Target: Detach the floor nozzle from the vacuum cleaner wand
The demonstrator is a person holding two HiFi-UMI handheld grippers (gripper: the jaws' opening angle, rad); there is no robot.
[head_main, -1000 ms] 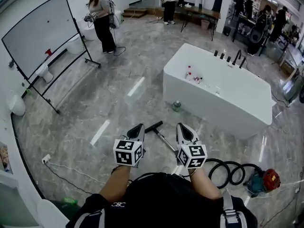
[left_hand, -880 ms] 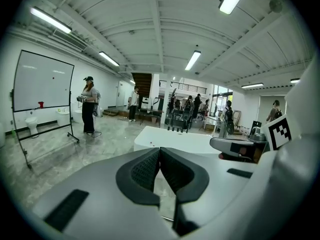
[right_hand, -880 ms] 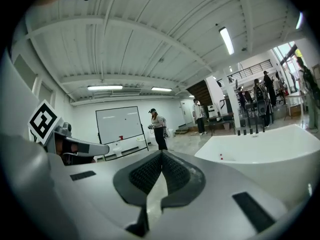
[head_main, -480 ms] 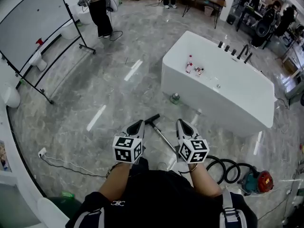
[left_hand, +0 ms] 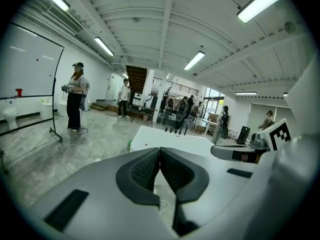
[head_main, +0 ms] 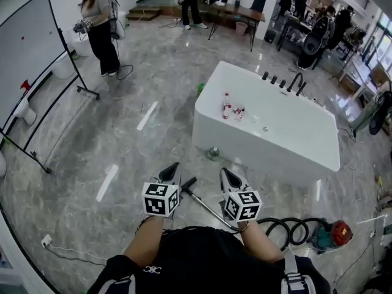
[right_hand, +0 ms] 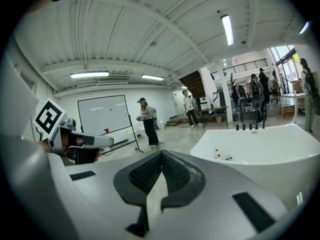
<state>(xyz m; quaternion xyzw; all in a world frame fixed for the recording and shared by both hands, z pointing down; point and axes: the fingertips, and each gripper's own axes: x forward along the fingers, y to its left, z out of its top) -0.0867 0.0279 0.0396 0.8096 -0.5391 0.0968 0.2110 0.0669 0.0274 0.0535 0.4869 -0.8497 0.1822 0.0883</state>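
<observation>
Both tools are empty with jaws pressed together: left gripper (head_main: 174, 169), right gripper (head_main: 225, 175). The floor nozzle (head_main: 186, 184) lies on the floor between them, at 4 o'clock just beside the left tips and 8 o'clock from the right. The wand (head_main: 208, 206) runs 10-to-4, passing under the right gripper. Left looks nearer the nozzle, right nearer the wand.

- The person wore a black shirt (head_main: 196, 256) with short sleeves and a small white logo (head_main: 151, 269) below the collar.
- Grey straps (head_main: 293, 275) lay over both shoulders.
- The left gripper (head_main: 174, 166) and the right gripper (head_main: 224, 172) had pale grey shells, black ribbed pads (left_hand: 142, 170) and one cube (head_main: 160, 199) each with black-and-white square markers.
</observation>
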